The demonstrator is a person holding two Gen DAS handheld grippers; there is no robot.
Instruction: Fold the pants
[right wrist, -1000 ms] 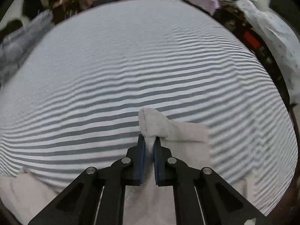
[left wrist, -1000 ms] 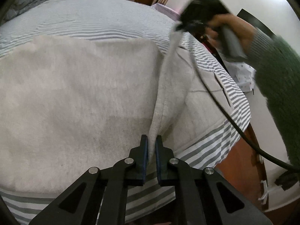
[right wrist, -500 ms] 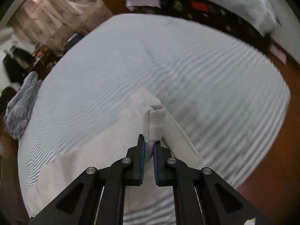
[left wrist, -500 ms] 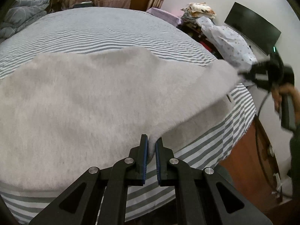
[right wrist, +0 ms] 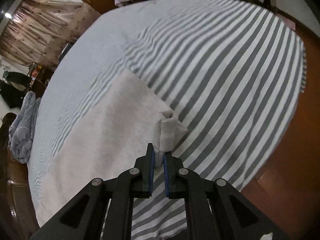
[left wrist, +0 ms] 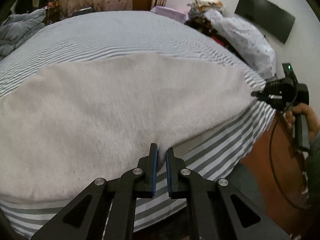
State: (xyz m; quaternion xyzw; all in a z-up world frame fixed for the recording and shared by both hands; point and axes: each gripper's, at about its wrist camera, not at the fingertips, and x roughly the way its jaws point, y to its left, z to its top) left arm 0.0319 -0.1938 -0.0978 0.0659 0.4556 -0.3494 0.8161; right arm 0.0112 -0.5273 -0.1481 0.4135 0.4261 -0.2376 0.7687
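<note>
Since half a second earlier, the raised flap of the pale grey fleece pants (left wrist: pixel 124 108) had come down flat across the grey-and-white striped bedsheet (left wrist: pixel 216 152), and the right gripper (left wrist: pixel 258 95) had dropped to the mattress edge at 3 o'clock in the left wrist view. The left gripper (left wrist: pixel 161 156) pinched the near hem at 6 o'clock, its blue-padded fingers (left wrist: pixel 154 160) pressed together on the cloth. The right gripper (right wrist: pixel 158 161) likewise clamped a bunched corner of the pants (right wrist: pixel 112 132), which lay spread from 6 toward 11 o'clock in its own view. To finish this fold well, both corners probably needed to be held taut and level, set down square with the layer beneath, then released together so nothing bunched. Whether the edges lined up underneath could not be made out; the pants' left end ran out of frame, and the waistband and leg openings were not distinguishable.
</note>
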